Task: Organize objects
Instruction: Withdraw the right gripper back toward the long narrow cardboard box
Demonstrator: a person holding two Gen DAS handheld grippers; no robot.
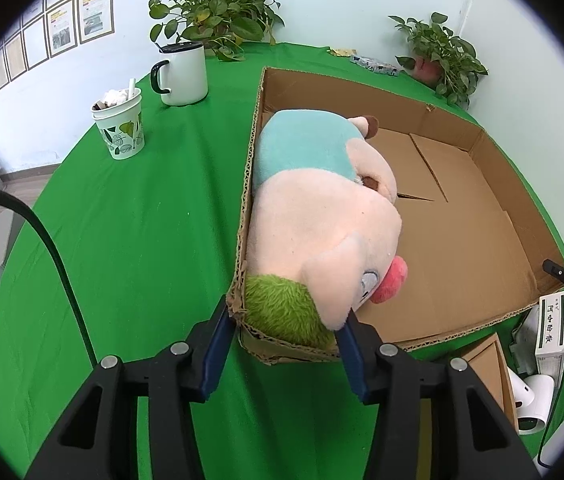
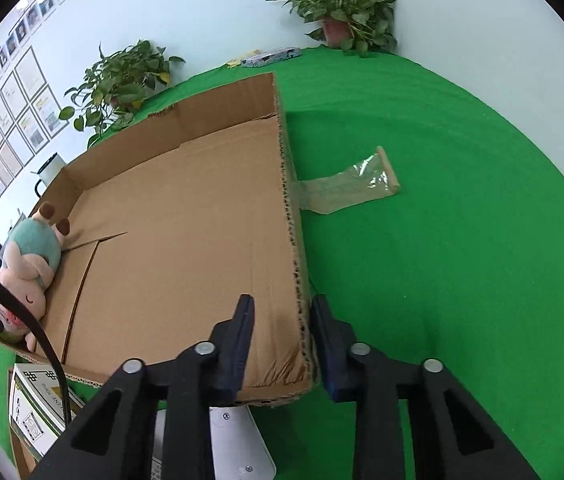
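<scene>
One plush pig [image 1: 322, 216] – one cardboard box [image 1: 462, 216], two potted plants [image 1: 218, 12]

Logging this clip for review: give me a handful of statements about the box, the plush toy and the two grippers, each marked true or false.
1. The plush pig lies inside the cardboard box, against one wall. True.
2. The left gripper straddles the box corner at the toy's green-haired end. True.
3. The white mug stands inside the box. False: it stands on the green cloth, outside the box.
4. The right gripper has one of its fingers on each side of a box wall. True.
5. The box is packed full. False: apart from the pig, its floor is bare.
6. The paper cup lies tipped over. False: it stands upright beside the mug.
</scene>
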